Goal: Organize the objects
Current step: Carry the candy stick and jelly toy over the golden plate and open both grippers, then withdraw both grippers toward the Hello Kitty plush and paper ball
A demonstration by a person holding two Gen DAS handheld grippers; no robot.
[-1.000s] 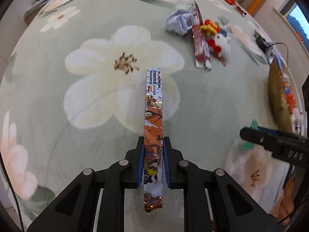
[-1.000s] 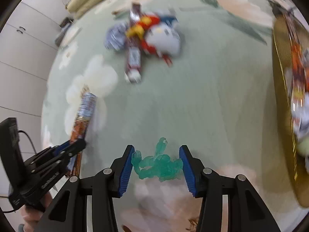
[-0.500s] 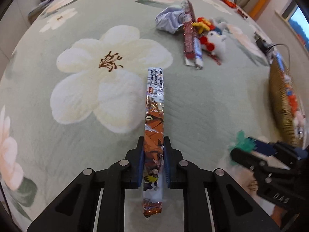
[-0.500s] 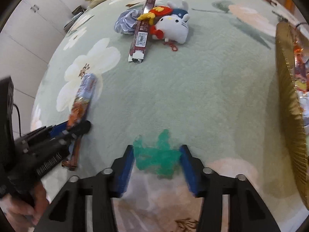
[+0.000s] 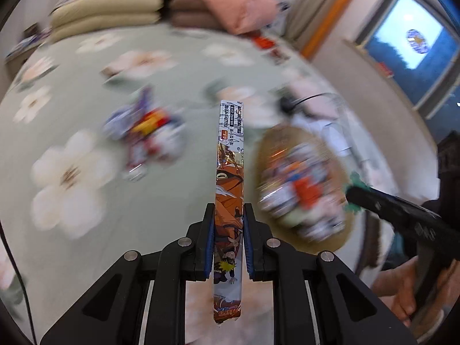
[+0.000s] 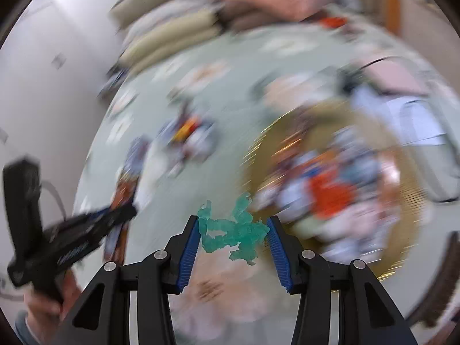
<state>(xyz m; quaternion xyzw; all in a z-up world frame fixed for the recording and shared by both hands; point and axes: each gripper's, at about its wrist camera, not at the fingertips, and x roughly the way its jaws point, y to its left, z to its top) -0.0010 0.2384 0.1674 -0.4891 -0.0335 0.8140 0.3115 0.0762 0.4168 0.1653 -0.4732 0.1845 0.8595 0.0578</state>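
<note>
Card pack: the long, narrow foil packet with orange cartoon artwork [image 5: 229,198] sits clamped edge-on between the blue pads of the left gripper [image 5: 229,241], its printed end pointing forward and its tail hanging back past the pads. In the right wrist view the same pack [image 6: 123,195] shows only as a blurred streak.

Green figure: the small translucent teal plastic toy figure [image 6: 230,230] is pinched between the blue pads of the right gripper [image 6: 233,238], which touch it on both sides.

Left gripper: clenched on the card pack, as it was half a second ago.

Right gripper: closed on the green figure; from the left wrist camera it appears as a black arm at the right edge, with the green toy [image 5: 355,181] at its tip beside the basket.

Change: both cameras now look out over the bed rather than down at it, and both held items are lifted clear of the quilt where they were low a second ago.

Basket: the round woven golden basket [image 6: 250,166], heaped with blurred colourful items, now fills the right half of each view; earlier it was only a sliver at the right edge.

Remaining pile: a smeared cluster of red, yellow, white and purple items [image 5: 146,138] lies on the pale green floral quilt [image 5: 172,80], well apart from the basket.

Background: stacked beige pillows [image 5: 106,11] and a pink blanket [image 5: 244,5] have come into view beyond the quilt.
</note>
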